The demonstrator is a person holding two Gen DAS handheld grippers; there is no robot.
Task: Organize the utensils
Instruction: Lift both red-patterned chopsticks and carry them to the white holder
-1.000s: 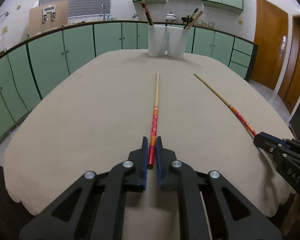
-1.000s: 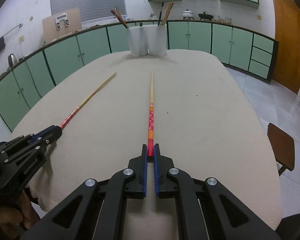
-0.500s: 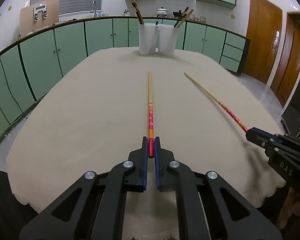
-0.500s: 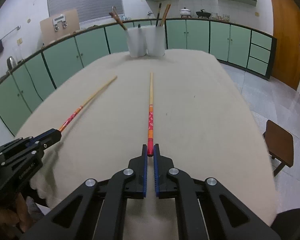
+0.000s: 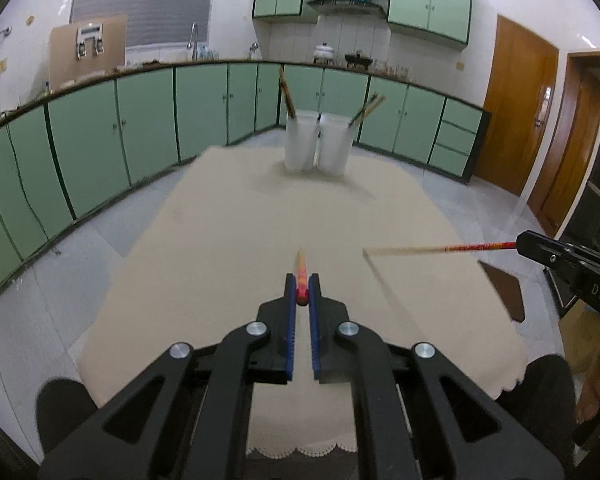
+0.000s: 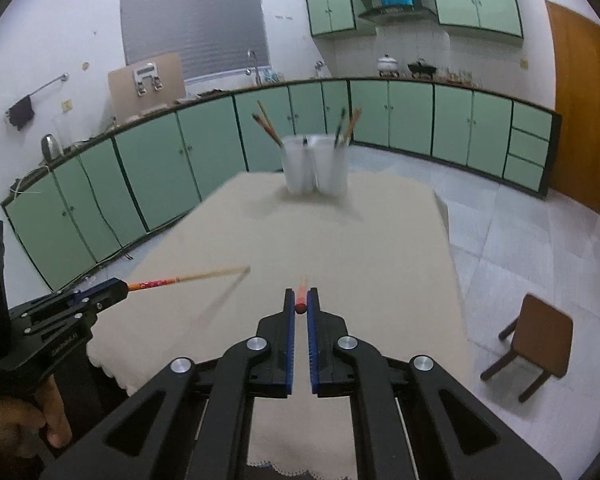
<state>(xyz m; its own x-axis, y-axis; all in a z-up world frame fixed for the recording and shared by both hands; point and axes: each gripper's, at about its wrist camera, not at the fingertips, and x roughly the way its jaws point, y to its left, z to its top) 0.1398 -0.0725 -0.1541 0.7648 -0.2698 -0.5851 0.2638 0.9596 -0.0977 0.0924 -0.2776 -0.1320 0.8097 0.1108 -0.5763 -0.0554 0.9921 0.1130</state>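
Observation:
My left gripper [image 5: 302, 286] is shut on the red end of a chopstick [image 5: 301, 268], which is lifted off the table and points forward. My right gripper [image 6: 301, 300] is shut on the red end of a second chopstick [image 6: 301, 286], also raised. Each view shows the other gripper and its stick from the side: the right one's chopstick [image 5: 440, 249] in the left wrist view, the left one's chopstick [image 6: 188, 278] in the right wrist view. Two white cups [image 5: 315, 146] with several utensils stand at the table's far end, also in the right wrist view [image 6: 315, 168].
The table wears a beige cloth [image 5: 260, 216] with a scalloped near edge. Green cabinets [image 5: 140, 120] line the walls. A brown wooden stool [image 6: 540, 338] stands on the tiled floor to the right of the table. Wooden doors [image 5: 516, 108] are at the right.
Both grippers have lifted their chopsticks off the cloth and risen well above the table. The chopsticks now hang in the air and the cups look farther away.

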